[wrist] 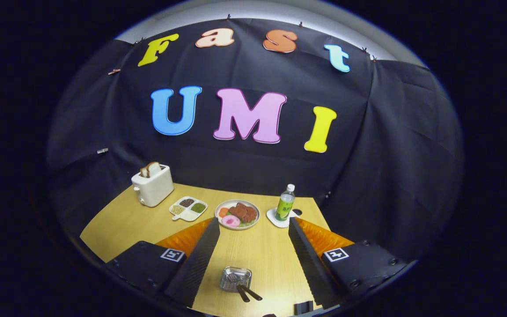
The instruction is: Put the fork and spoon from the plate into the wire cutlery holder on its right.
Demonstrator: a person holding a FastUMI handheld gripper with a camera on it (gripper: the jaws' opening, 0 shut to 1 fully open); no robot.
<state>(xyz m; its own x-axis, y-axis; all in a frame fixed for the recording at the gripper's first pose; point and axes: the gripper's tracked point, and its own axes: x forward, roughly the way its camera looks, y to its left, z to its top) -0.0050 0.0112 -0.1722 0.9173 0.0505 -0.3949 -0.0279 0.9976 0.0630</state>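
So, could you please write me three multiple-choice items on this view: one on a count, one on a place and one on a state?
1. How many compartments has the divided dish? A two; B three; C four.
2. Where is the wire cutlery holder? A on the table between the fingers, nearer than the plate; B on the plate; C in the divided dish.
3. How does the gripper stand? A shut on the holder; B open, holding nothing; C shut on a utensil.

Answers: B, three fillings lie in separate sections; A, the holder sits between the fingers with two dark handles sticking out; B, the fingers stand wide apart.
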